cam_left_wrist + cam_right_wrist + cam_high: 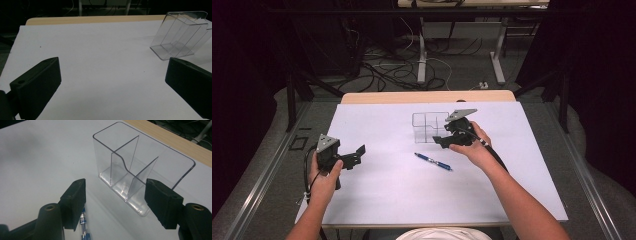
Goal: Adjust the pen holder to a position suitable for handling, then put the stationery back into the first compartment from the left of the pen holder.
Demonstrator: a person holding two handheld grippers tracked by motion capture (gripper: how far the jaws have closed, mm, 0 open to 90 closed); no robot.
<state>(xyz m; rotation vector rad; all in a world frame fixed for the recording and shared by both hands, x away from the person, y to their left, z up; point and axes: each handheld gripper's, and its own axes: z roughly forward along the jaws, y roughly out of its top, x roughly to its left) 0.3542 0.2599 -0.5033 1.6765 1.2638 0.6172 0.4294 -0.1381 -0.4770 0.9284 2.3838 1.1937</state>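
- Pen (pixel 433 161), blue, flat on the white desk (pixel 387 195), near the middle of the sheet, tip end toward 10 o'clock, back end toward 4 o'clock.
- Seen again in the right gripper view, low between the jaws, hard against the left-hand pad, barrel (pixel 83 226) untouched by either pad.
- Right claw (pixel 443 140), held in the person's right hand (pixel 474 147), at about 1 o'clock from the pen and just above it; jaws parted wide, gripping nothing.
- Left claw (pixel 357 155), held in the left hand (pixel 324 180), well apart at 9 o'clock from the pen; jaws spread wide over bare desk, nothing between them.
- Clear plastic organizer (pixel 428 127), upright, just beyond the right claw at 12 o'clock from the pen, near but not touching it.
- Divided inside by thin clear walls into several compartments (pixel 130 170), all showing only the desk beneath.
- Same organizer (pixel 178 35) in the left gripper view, up at 2 o'clock, well clear of those jaws.
- Wooden desk edge (pixel 427 96) past the white sheet at 12 o'clock.
- Floor cables (pixel 387 70) and metal legs farther back, in dim light.
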